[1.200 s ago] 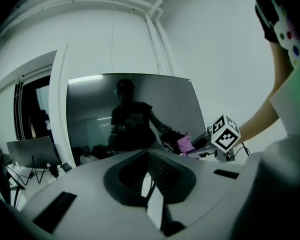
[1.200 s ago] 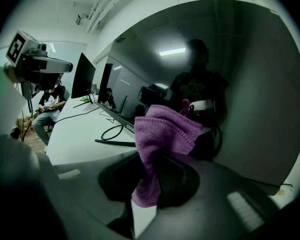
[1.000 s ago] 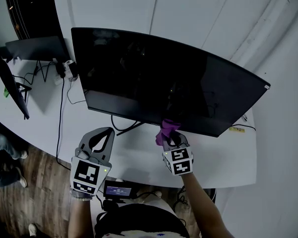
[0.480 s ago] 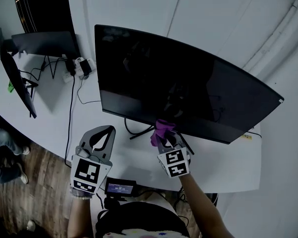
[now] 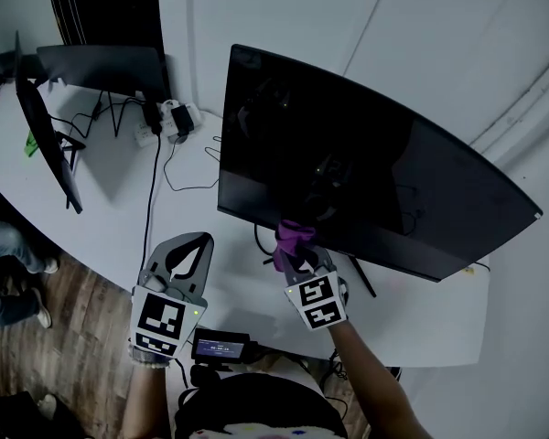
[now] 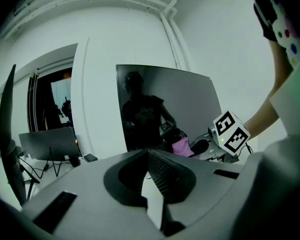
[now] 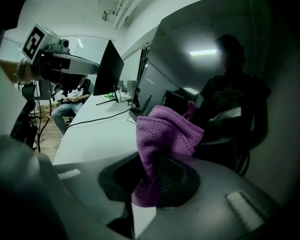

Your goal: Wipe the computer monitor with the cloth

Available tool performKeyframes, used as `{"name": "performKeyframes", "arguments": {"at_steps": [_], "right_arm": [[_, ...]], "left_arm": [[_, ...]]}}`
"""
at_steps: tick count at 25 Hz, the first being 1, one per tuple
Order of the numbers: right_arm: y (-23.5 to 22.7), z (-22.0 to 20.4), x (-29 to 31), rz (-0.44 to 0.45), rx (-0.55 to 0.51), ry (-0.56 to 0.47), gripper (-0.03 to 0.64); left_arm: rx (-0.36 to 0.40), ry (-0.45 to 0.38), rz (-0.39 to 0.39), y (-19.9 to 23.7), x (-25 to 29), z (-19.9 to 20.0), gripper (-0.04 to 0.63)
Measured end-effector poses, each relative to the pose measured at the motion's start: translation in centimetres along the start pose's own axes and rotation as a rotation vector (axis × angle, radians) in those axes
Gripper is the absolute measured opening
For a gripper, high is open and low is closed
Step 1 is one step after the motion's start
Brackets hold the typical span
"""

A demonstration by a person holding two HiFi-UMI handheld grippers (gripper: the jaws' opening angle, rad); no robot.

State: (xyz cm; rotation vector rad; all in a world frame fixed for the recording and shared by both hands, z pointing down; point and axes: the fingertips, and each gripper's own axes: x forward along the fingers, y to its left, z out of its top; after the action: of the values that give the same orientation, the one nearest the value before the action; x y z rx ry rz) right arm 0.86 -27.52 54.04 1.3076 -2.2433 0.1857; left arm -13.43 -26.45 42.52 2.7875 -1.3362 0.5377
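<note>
A large curved black monitor (image 5: 366,163) stands on the white desk (image 5: 210,273); its dark screen (image 7: 225,79) fills the right gripper view. My right gripper (image 5: 297,250) is shut on a purple cloth (image 5: 293,239), held at the screen's lower edge near its left end. The cloth (image 7: 162,139) bunches out of the jaws just in front of the glass. My left gripper (image 5: 190,250) hangs shut and empty over the desk's front edge, to the left of the monitor; from it the monitor (image 6: 165,104) and the cloth (image 6: 181,146) appear ahead.
A second monitor (image 5: 46,135) stands edge-on at the far left, another dark screen (image 5: 101,67) behind it. Cables (image 5: 151,208) and a power strip (image 5: 169,117) lie on the desk. A small device with a lit display (image 5: 221,346) sits below the desk edge. A person's legs (image 5: 9,273) are at the left.
The right gripper and cloth moved left along the monitor's lower edge toward its left end. The head view swung so the monitor sits further right. The left gripper stayed in place.
</note>
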Motion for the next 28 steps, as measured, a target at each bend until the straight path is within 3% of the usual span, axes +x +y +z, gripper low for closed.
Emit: {"name": "performKeyframes", "arguments": {"at_steps": [28], "right_arm": [[10.1, 8.5, 10.7, 0.174, -0.141, -0.016, 0.067]], "left_arm": [[-0.087, 0.030, 0.125, 7.8, -4.4, -4.4, 0.006]]}}
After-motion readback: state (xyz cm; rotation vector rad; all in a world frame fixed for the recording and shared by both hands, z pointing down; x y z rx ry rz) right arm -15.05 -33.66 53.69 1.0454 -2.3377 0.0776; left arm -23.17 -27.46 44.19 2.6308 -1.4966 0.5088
